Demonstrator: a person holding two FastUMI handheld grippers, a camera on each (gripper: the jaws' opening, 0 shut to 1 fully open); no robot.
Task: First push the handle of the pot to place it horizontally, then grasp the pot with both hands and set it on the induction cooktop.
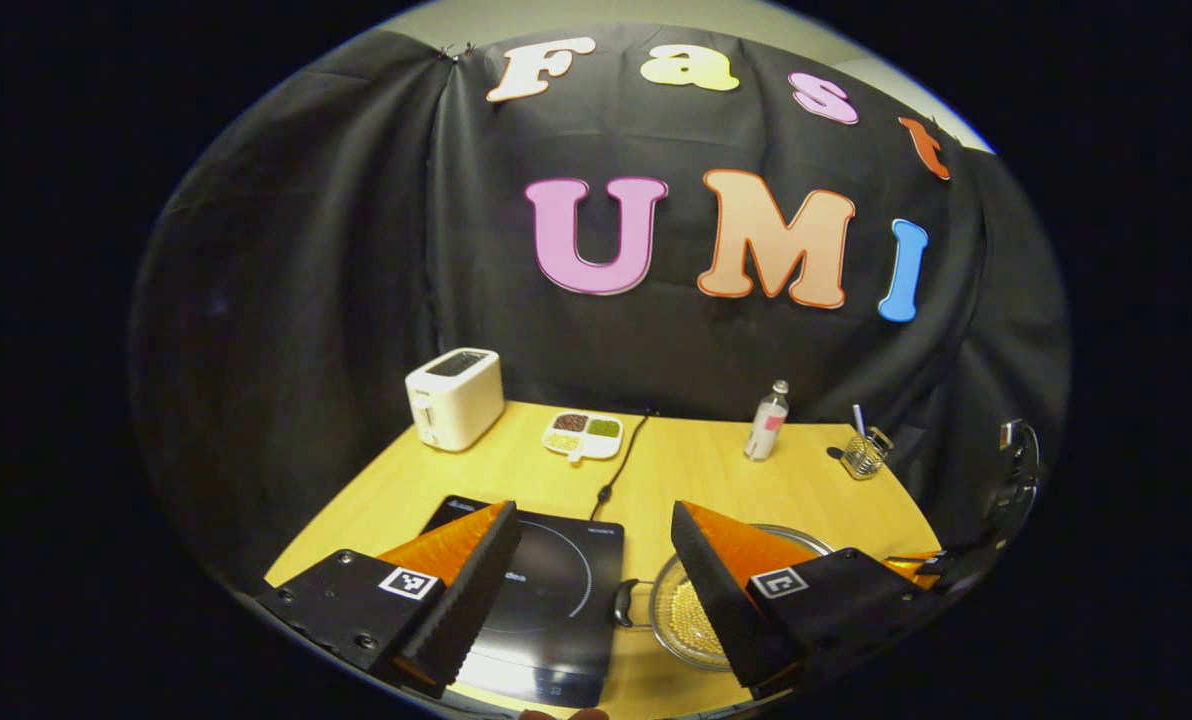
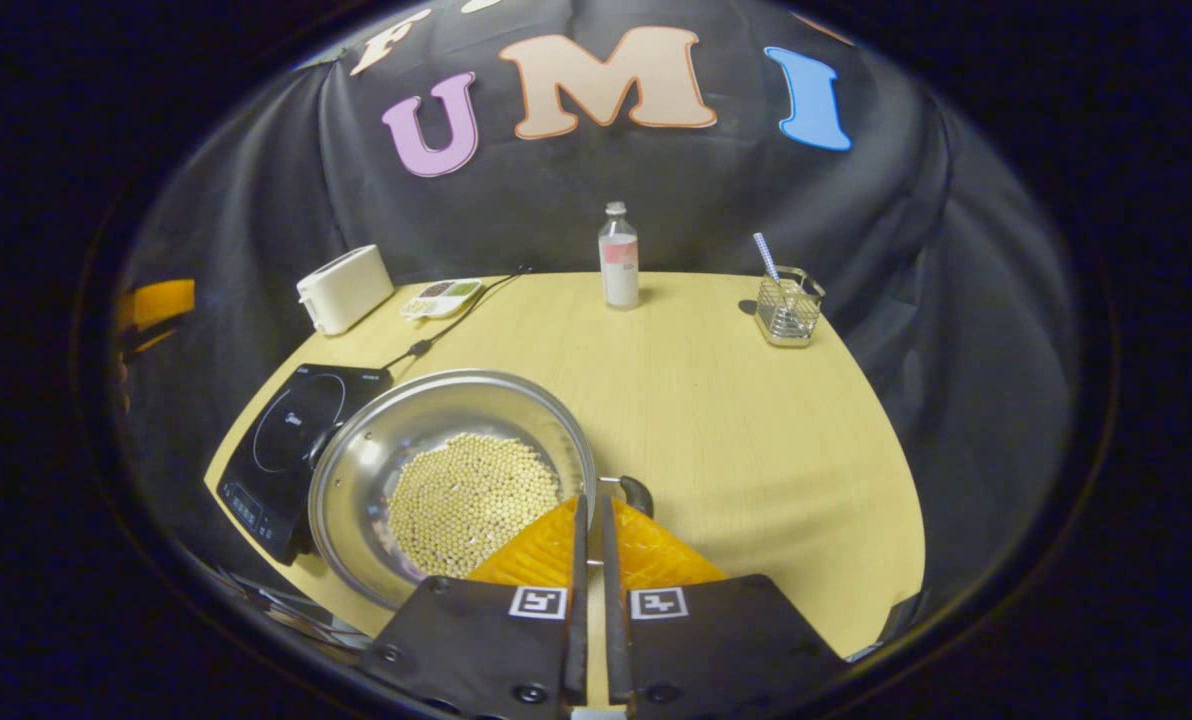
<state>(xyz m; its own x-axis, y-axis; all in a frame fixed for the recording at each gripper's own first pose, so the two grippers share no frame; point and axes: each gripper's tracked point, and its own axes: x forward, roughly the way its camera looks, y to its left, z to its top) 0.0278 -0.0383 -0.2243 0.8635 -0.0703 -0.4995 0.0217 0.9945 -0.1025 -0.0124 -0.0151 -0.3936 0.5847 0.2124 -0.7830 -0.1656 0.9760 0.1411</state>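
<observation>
The pot [image 2: 451,480], holding pale beads, is sitting on the tabletop [image 2: 716,420] just right of the cooktop [image 2: 291,440], not yet on it. The right hand-held gripper [image 2: 589,520] is pointing, fingers nearly closed with a thin gap and nothing between them, at the near-side handle [image 2: 634,490]; whether it is touching cannot be told. The left hand-held gripper [image 1: 591,570] is hovering wide and empty above the cooktop and the pot's left handle [image 1: 624,603]. Judgement: the handle push is the step in hand. The closed tips should be working as a blunt pusher, low against the loop, nudging slowly so the pot is not sliding or spilling beads; the left should be waiting clear.
</observation>
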